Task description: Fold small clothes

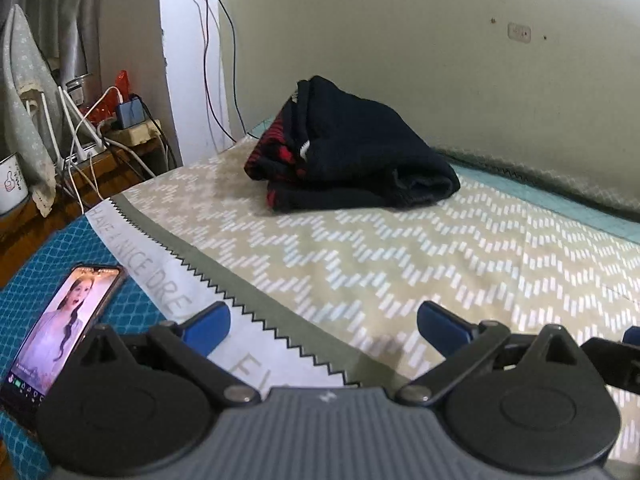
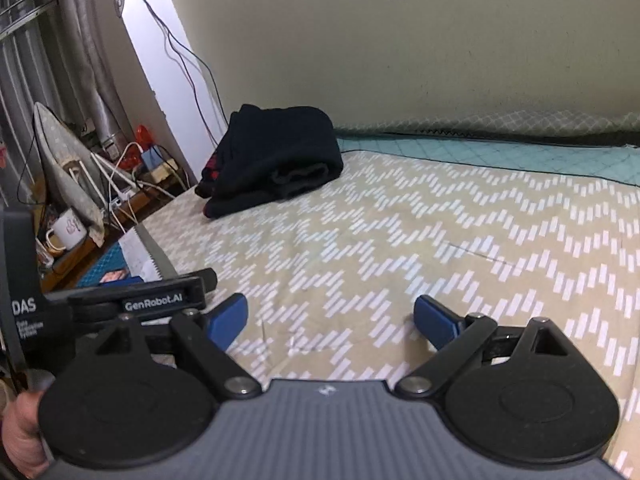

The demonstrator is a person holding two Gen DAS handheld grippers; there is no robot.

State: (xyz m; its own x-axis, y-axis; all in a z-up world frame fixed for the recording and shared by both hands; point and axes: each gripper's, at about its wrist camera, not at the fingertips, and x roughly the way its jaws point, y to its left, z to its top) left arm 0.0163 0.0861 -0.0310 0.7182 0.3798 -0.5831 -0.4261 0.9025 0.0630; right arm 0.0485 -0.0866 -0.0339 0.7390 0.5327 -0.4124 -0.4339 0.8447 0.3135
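Observation:
A dark navy garment with red patches [image 1: 352, 156] lies folded in a bundle on the bed, near the far left corner by the wall. It also shows in the right wrist view [image 2: 276, 160]. My left gripper [image 1: 324, 328] is open and empty, low over the near edge of the bed, well short of the garment. My right gripper [image 2: 330, 320] is open and empty, also low over the bed, to the right of the left one. The left gripper's body [image 2: 132, 304] shows at the left of the right wrist view.
The bed cover [image 1: 400, 264] is beige with a white zigzag pattern. A phone [image 1: 60, 324] with a lit screen lies on blue cloth at the near left. A side table [image 1: 120, 152] with cables, a power strip and a mug [image 1: 10, 184] stands left of the bed.

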